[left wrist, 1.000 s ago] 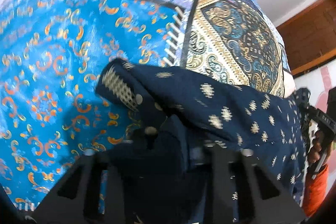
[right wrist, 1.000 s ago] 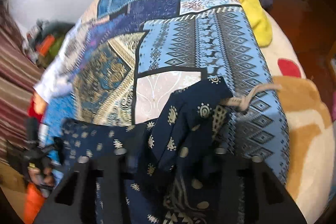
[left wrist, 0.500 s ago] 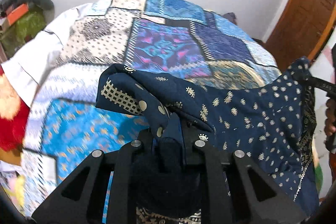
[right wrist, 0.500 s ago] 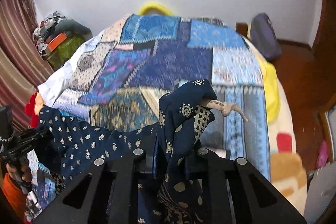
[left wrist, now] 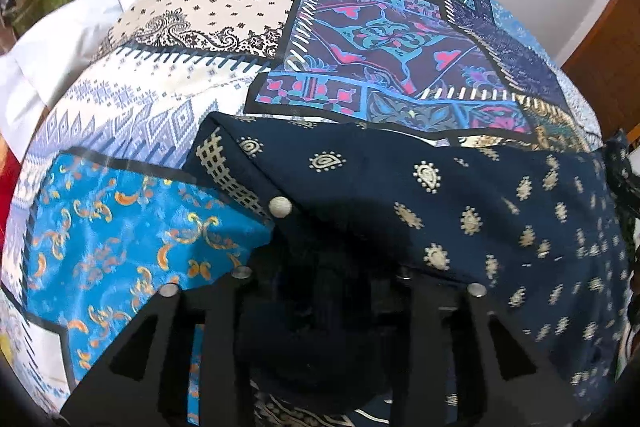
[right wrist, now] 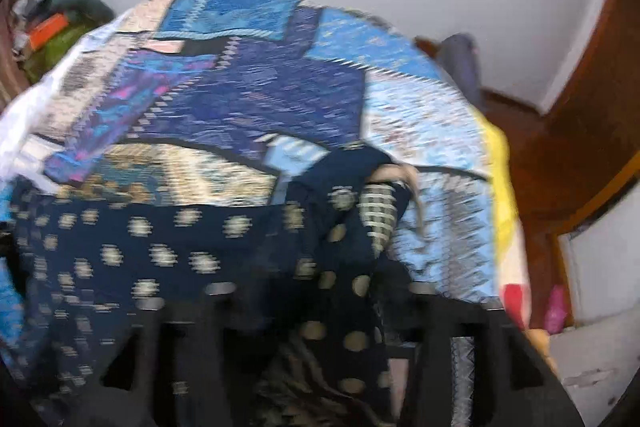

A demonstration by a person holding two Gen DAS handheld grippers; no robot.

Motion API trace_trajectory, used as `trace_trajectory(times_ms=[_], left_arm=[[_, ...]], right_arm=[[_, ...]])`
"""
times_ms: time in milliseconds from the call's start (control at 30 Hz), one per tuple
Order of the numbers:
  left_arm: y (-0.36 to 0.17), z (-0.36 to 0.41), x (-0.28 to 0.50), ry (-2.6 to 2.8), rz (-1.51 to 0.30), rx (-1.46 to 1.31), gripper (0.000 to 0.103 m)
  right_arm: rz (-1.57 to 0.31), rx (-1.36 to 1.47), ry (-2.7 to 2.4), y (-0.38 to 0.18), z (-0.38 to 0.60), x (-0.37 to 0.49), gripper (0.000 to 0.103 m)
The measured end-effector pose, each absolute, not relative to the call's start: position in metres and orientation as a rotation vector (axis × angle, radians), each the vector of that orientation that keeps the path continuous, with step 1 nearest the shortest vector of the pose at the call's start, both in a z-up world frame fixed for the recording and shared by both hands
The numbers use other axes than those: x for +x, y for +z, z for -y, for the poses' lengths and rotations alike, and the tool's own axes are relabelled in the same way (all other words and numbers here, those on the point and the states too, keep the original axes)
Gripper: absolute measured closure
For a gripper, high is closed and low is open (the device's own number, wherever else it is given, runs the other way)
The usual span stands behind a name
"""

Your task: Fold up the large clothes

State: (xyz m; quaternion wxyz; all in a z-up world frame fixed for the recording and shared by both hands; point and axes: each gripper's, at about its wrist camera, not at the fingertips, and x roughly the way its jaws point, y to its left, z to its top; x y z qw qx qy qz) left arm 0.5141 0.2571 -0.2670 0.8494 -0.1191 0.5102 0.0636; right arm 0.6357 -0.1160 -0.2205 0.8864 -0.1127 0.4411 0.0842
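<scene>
A large navy garment with small cream motifs is stretched between my two grippers over the patchwork bedspread. My left gripper is shut on one corner of it, by a checked cream trim and a round button. In the right wrist view, my right gripper is shut on the other corner of the navy garment, where a beige drawstring sticks out. That view is motion-blurred. The fingertips are buried in cloth in both views.
The bed's patchwork cover fills both views. A white sheet hangs off the left side. A clutter pile with an orange box lies far left. A wooden door and floor are right, and a yellow blanket edge.
Both grippers have dropped forward and down from the raised position half a second ago, bringing the stretched garment lower toward the bedspread. Both keep their hold.
</scene>
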Motion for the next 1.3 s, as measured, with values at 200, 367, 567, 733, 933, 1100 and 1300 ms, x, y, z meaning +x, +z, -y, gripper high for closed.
trace_trajectory(times_ms=[200,367,567,733,933,1100,1300], left_arm=[[-0.266,-0.265,0.506,0.182,-1.059,-0.209,0.039],[-0.249,-0.262,0.487,0.213,-1.067,-0.2,0.039],[-0.191,-0.239,0.445,0.214,-1.003,-0.083,0.038],[-0.136,-0.216,0.4,0.171,-0.905,-0.02,0.026],[-0.086,-0.19,0.334,0.08,-0.792,-0.024,0.014],[-0.086,-0.182,0.284,0.057,-0.77,-0.049,0.005],[-0.135,-0.191,0.241,0.062,-0.9,-0.134,0.005]], right_arm=[[-0.929,-0.162,0.159,-0.219,0.141,0.638,0.013],[-0.916,-0.174,0.17,-0.198,0.151,0.616,0.013],[-0.841,-0.207,0.203,-0.146,0.159,0.571,0.013],[-0.767,-0.181,0.28,-0.09,0.167,0.513,0.013],[-0.708,-0.165,0.362,-0.046,0.166,0.433,0.006],[-0.699,-0.159,0.441,-0.039,0.169,0.371,0.006],[-0.758,-0.192,0.46,-0.068,0.177,0.317,0.006]])
